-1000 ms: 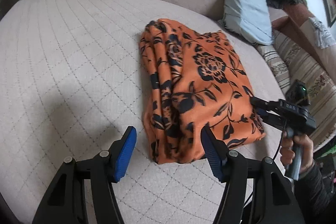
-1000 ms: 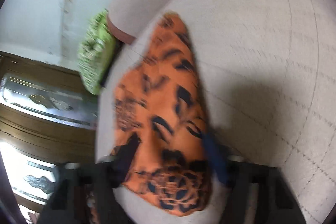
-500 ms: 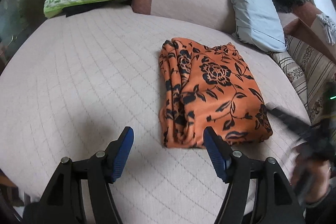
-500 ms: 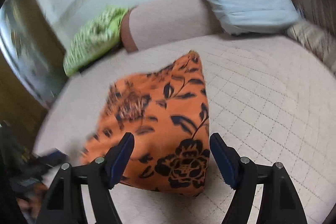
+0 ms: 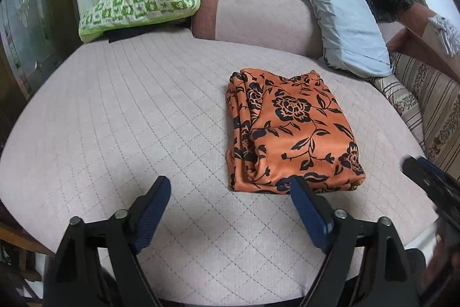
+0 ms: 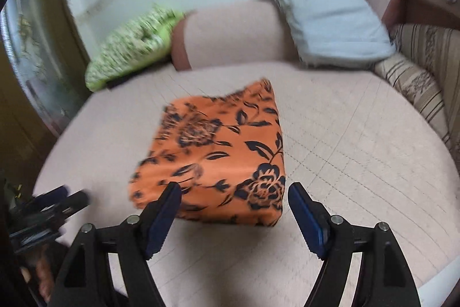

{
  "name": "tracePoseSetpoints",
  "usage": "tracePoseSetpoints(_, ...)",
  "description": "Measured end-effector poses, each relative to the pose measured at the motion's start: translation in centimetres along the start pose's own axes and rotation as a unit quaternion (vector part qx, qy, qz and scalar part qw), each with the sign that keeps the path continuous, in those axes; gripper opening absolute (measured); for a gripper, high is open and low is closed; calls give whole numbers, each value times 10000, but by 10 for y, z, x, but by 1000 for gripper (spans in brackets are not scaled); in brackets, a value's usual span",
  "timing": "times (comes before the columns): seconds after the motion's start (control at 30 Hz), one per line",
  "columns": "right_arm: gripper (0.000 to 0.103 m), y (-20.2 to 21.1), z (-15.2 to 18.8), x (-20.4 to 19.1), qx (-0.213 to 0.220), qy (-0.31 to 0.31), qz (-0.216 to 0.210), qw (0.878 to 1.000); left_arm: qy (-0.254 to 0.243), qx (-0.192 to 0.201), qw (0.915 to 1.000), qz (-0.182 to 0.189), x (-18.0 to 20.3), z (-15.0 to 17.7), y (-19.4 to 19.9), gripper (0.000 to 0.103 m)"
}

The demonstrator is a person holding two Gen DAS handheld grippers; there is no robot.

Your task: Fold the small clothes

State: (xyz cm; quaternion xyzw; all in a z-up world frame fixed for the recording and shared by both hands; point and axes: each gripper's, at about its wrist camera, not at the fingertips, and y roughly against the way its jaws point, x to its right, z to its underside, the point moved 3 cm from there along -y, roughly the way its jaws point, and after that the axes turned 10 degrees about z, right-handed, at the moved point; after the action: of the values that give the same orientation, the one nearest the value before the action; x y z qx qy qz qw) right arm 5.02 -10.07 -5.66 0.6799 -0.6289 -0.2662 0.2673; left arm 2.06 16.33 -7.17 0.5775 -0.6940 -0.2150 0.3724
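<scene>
Left wrist: folded silky floral cloth (image 5: 290, 131) on quilted mattress (image 5: 120, 117); both tongs (image 5: 230, 192) (image 6: 234, 197) wide, empty.

one folded cloth (image 5: 290, 134), three pillows (image 5: 141, 2)

Folded orange floral garment (image 5: 290, 134) lies on quilted bed (image 5: 115, 120); left gripper (image 5: 230, 192) gapes, empty.
</scene>
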Motion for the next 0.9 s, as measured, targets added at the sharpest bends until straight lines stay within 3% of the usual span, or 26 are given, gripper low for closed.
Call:
tracePoseSetpoints(0.17, 83, 48, 25, -11, 337, 139, -175, 9992, -106, 234, 9996, -88, 20, 7, 16, 99)
tracePoseSetpoints(0.3, 83, 61, 41, -22, 355, 641, 10, 9973, -176, 280, 9994, 33, 41, 5, 30, 99)
tracePoseSetpoints(0.5, 83, 57, 37, -16, 59, 563, 238, 9981, -183, 219, 9996, 0, 60, 0, 41, 103)
tracePoseSetpoints(0.6, 83, 54, 33, -12, 12, 571, 280, 9980, -330, 105, 9991, -262, 66, -2, 37, 103)
tracePoseSetpoints(0.73, 83, 48, 32, -10, -92, 633, 332, 9974, -503, 145, 9986, -28, 73, -3, 39, 103)
tracePoseSetpoints(0.9, 83, 48, 28, -12, -30, 633, 287, 9976, -627, 296, 9975, -119, 80, -7, 43, 103)
